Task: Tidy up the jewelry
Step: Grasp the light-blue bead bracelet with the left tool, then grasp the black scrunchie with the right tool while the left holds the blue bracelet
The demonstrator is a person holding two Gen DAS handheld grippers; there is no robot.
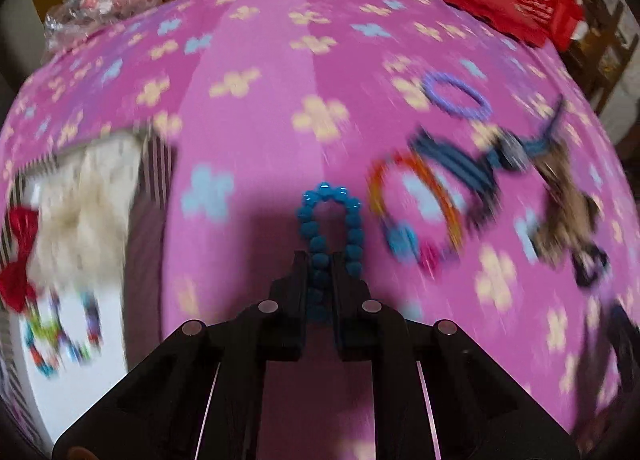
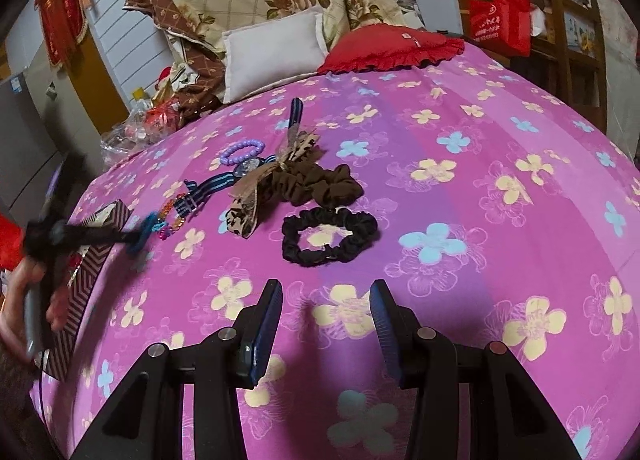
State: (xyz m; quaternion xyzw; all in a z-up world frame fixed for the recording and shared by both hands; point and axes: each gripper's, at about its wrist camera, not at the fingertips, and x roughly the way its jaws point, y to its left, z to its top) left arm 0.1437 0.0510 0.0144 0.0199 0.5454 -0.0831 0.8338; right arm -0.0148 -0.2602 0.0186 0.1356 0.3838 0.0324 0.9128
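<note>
Jewelry sorting is under way: the left gripper [image 1: 320, 260] pinches a blue bead bracelet [image 1: 330, 220] above the pink bedspread [image 1: 260, 40], a beaded bracelet [image 1: 60, 344] already boxed. From the right, the right gripper [image 2: 326, 300] hangs half-open and empty; purple bracelet [image 2: 242, 152], watch [image 2: 248, 168] and scrunchies [image 2: 328, 236] remain unsorted.

the left wrist view is smeared by motion away from its centre. in the striped box [image 1: 156, 164] at the left edge, the red bow [image 1: 18, 256] and a multicoloured beaded bracelet [image 1: 60, 336] are blurred and the box is cut by the frame. the lower beads of the blue beaded bracelet [image 1: 332, 220] are hidden between the jaws of the left gripper [image 1: 320, 260]. the watch [image 1: 512, 152] face is unreadable. in the right wrist view the left gripper [image 2: 136, 238] is a dark streak, and the hand [image 2: 24, 300] holding it is blurred and cropped.
</note>
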